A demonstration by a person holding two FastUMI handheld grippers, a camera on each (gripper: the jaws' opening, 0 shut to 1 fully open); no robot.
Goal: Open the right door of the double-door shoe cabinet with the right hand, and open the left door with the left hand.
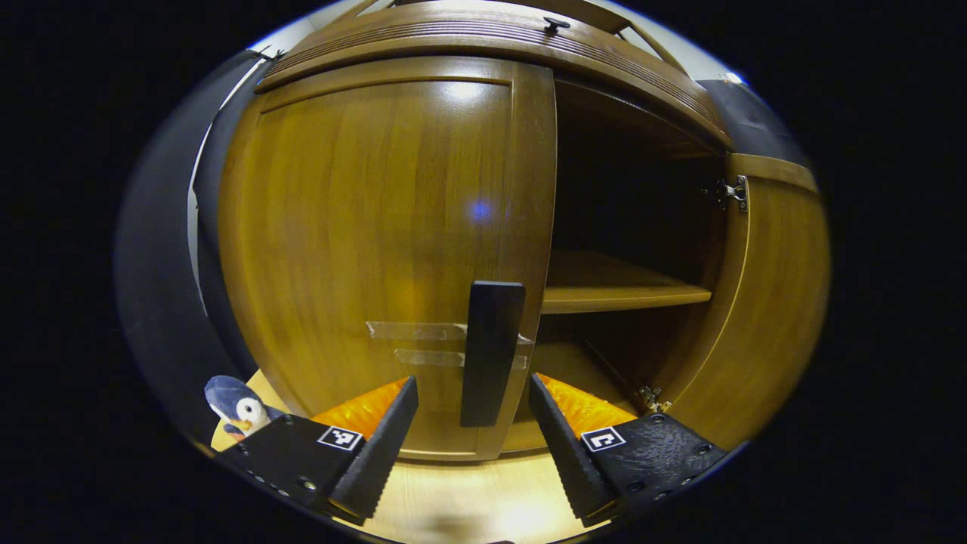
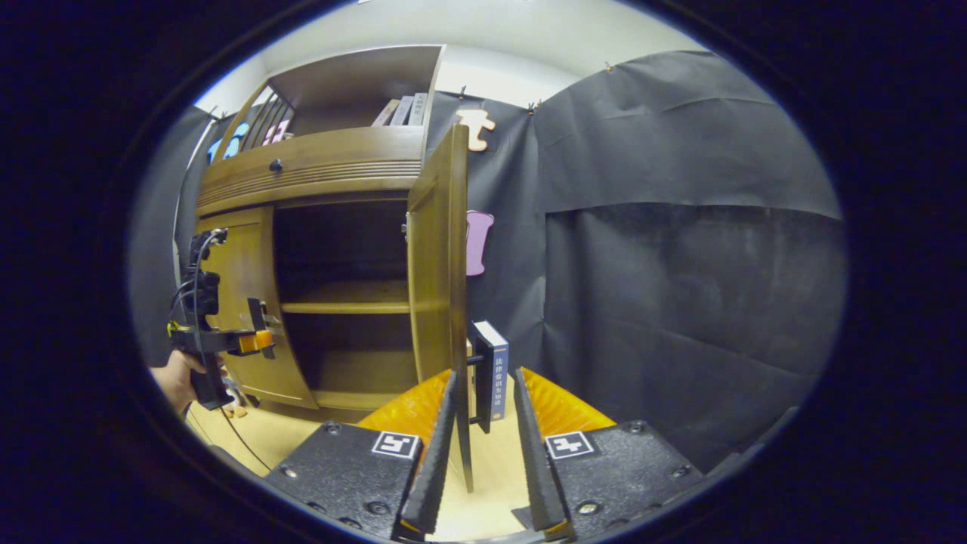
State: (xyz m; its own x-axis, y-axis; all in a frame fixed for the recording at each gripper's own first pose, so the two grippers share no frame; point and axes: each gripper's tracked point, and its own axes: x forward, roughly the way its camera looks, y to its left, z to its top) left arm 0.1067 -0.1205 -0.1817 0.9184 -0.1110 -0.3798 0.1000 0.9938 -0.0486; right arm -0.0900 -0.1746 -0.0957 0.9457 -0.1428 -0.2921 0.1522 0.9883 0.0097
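While the right door point(image 2: 437, 264) stands open, the left door point(image 1: 378, 249) looks closed.

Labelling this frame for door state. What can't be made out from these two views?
- Left gripper view: whether the left gripper touches the left door's handle; the open fingers straddle it, contact unclear.
- Right gripper view: whether the right gripper grips the right door's handle; the door stands edge-on between the fingers.
- Both views: the upper compartment is too dark to tell its contents.
- Right gripper view: the book's spine text is too small.
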